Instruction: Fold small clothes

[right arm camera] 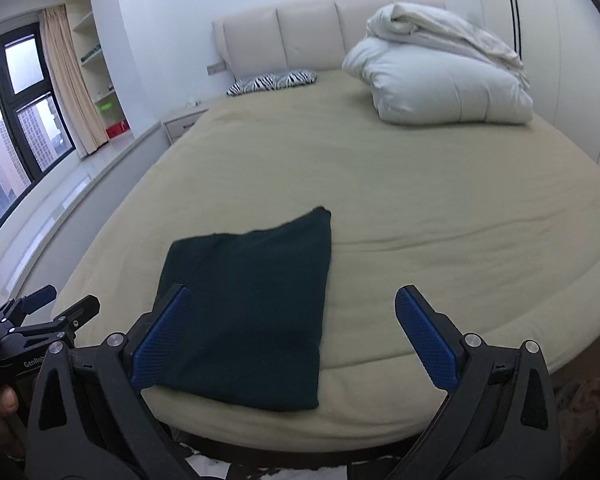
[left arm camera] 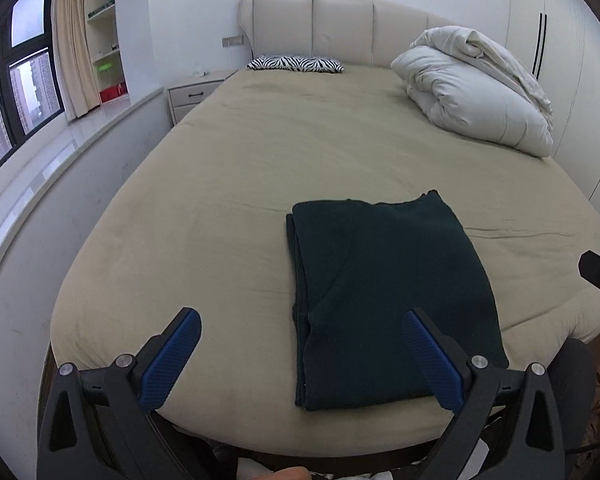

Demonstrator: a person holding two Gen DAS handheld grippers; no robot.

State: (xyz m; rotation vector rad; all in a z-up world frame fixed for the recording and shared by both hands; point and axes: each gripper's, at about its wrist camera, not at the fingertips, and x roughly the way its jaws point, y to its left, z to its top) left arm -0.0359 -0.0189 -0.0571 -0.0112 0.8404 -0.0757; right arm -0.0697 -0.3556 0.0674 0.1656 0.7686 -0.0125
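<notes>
Dark green knitted garment point(left arm camera: 384, 292), folded into a rectangle, lies flat near the foot edge of the beige-sheeted bed point(left arm camera: 260, 160) | left claw point(left arm camera: 302, 336) spread wide, empty, above the garment's near left edge | right claw point(right arm camera: 292, 312) spread wide, empty, seemingly hovering clear over its near right part.

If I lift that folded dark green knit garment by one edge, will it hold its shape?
Probably not. The folded dark green knit garment lies limp on the beige bed sheet, so its layers would likely sag open. It looks light, and a push would likely bunch it.
</notes>
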